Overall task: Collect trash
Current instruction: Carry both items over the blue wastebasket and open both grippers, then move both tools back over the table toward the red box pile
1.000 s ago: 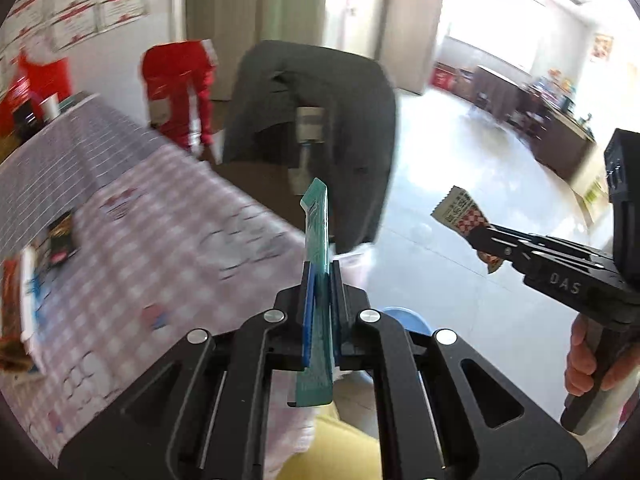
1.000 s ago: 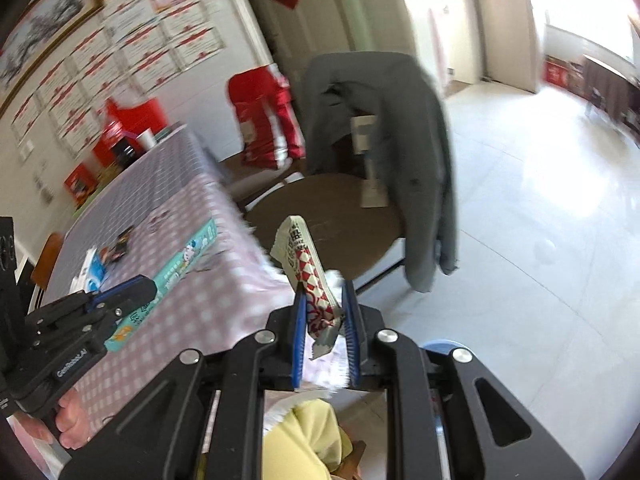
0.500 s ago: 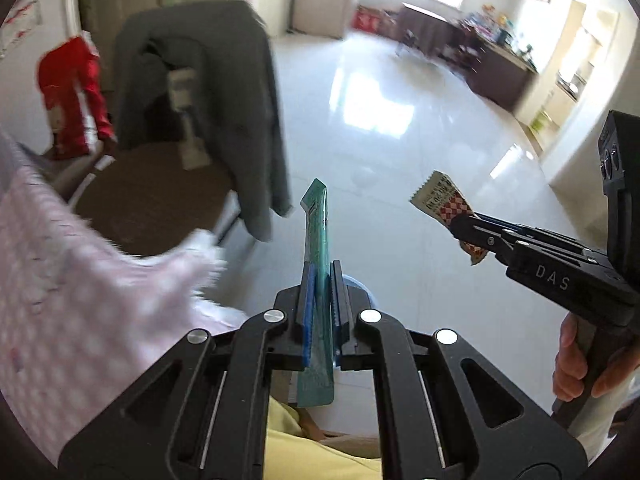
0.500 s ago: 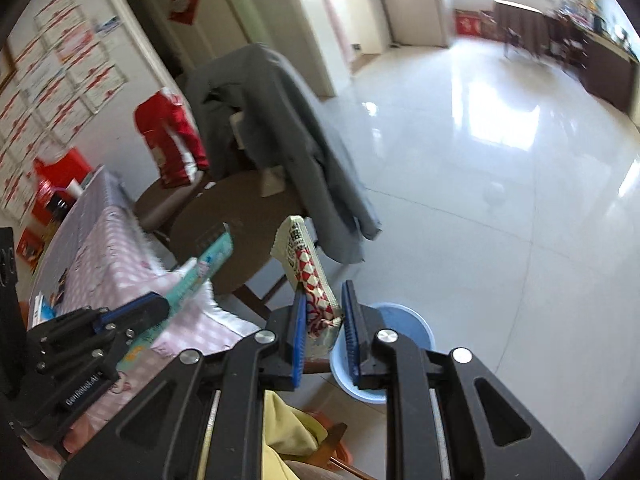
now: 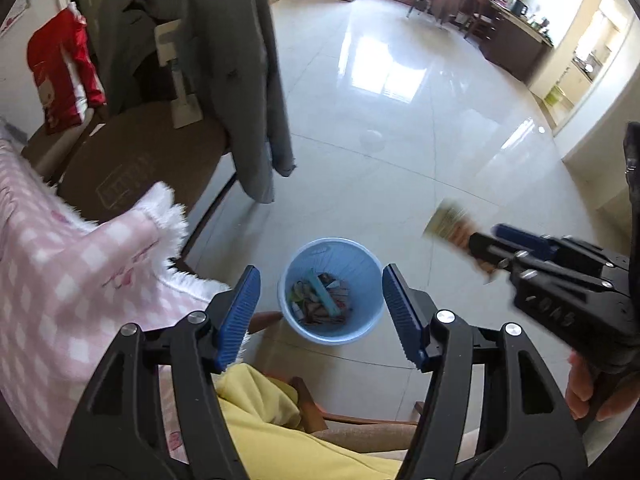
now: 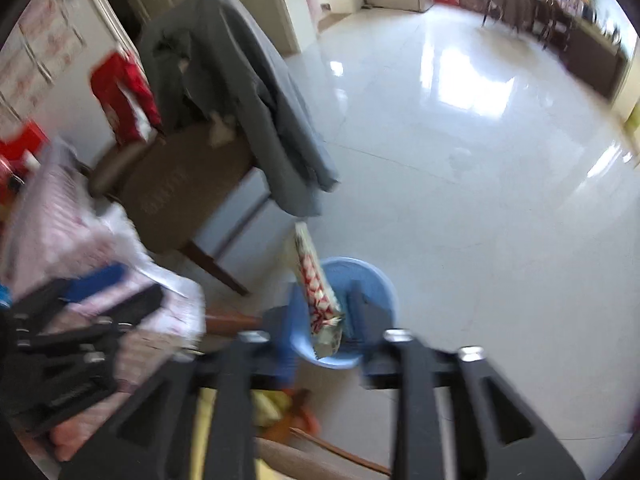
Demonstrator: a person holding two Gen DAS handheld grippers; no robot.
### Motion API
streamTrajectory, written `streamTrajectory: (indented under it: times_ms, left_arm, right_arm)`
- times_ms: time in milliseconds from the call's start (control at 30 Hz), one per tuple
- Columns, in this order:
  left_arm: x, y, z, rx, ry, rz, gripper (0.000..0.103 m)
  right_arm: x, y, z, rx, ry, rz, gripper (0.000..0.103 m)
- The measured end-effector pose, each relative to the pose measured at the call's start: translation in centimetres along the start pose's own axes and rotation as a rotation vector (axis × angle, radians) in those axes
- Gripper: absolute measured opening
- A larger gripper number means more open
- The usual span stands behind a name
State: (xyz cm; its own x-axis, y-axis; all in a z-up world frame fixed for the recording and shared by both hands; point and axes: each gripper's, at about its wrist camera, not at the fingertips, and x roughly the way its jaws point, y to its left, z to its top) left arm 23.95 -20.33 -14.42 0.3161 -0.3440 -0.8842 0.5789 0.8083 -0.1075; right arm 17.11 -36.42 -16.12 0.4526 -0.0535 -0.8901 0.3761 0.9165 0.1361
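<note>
Pink checked tablecloth (image 5: 60, 280) at nine o'clock, grey-jacketed chair (image 5: 152, 176) behind, glossy tile floor (image 5: 380, 128) beyond. Left gripper (image 5: 316, 312) jaws opening, empty, over the blue bin (image 5: 362, 268) holding a teal wrapper (image 5: 324, 296). Right gripper (image 6: 320, 320) jaws opening around a red-checked wrapper (image 6: 316, 280), above the bin's twelve o'clock rim.

A lived-in home: dining area opening onto a bright hall

A pink checked tablecloth (image 5: 60, 264), a wooden chair (image 5: 132, 176) draped with a grey jacket (image 5: 240, 80), glossy floor tiles (image 5: 380, 128), a blue wastebasket (image 5: 362, 268) and a dark sideboard (image 5: 512, 40) crowded with household items suggest a dwelling.
</note>
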Motion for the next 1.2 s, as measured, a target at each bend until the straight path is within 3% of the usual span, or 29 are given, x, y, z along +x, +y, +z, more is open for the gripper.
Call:
streamTrajectory:
  times_ms: [33,100,367,600,967,1200]
  left_arm:
    - [-0.2,0.3,-0.1,-0.007,-0.003,0.003,0.063]
    - [-0.7,0.8,-0.4,-0.012,-0.01,-0.002,0.063]
    - [-3.4,2.0,-1.4,-0.038,-0.067,0.004,0.063]
    - [-6.2,4.0,-2.6,-0.07,-0.116,0.055,0.063]
    - [-12.4,10.9,-5.7,-0.252,-0.214,0.148,0.063]
    - [-17.7,16.1,-9.8,-0.39,-0.29,0.251,0.071]
  right_arm:
    - [0.0,0.4,0.0,0.005,-0.01,-0.033,0.079]
    - [-0.4,0.8,-0.1,0.004,-0.045,-0.021,0.079]
    - [-0.8,3.4,0.1,-0.055,-0.042,0.027,0.079]
    - [-1.7,6.1,1.1,-0.079,-0.057,0.071,0.079]
    - [-4.1,16.1,2.3,-0.288,-0.119,0.178,0.082]
    - [-5.6,24.0,2.4,-0.422,-0.137,0.283,0.086]
